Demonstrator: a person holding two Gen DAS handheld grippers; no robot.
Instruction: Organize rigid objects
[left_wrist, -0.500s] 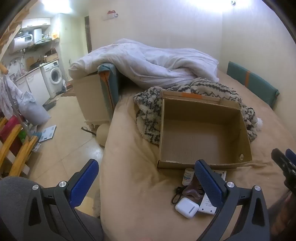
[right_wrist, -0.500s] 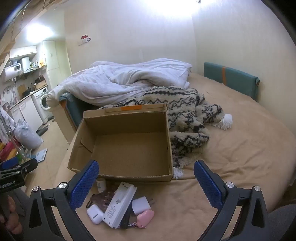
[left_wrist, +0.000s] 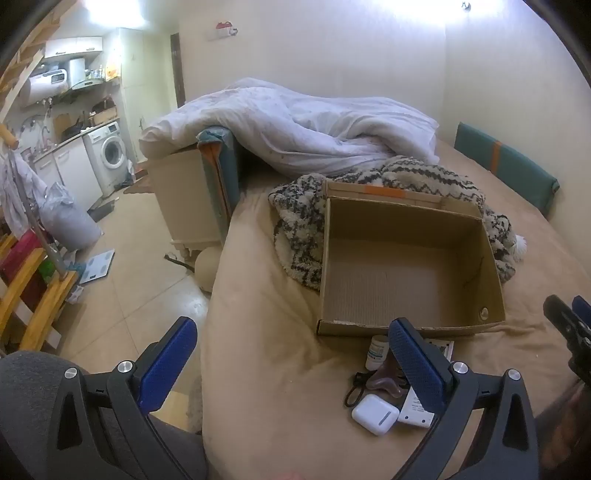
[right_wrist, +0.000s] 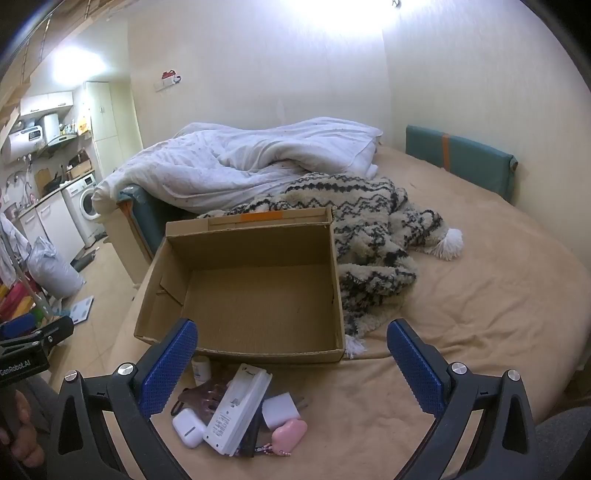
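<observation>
Right hand-held gripper (right_wrist: 291, 362): blue-padded fingers wide apart, holding nothing, hovering over bed just before small pile. Left hand-held gripper (left_wrist: 291, 360): fingers likewise spread, empty, at bed's near edge, left of pile.

Pile on tan bedsheet (right_wrist: 461, 317): white earbud case (right_wrist: 188, 427), long white plastic charger (right_wrist: 238, 408), white wall plug (right_wrist: 280, 408), pink heart-shaped keychain (right_wrist: 290, 432), small white bottle (right_wrist: 201, 369).

Open brown cardboard box (right_wrist: 243, 291) just beyond pile, touching black-and-cream zigzag blanket (right_wrist: 373, 236).
</observation>
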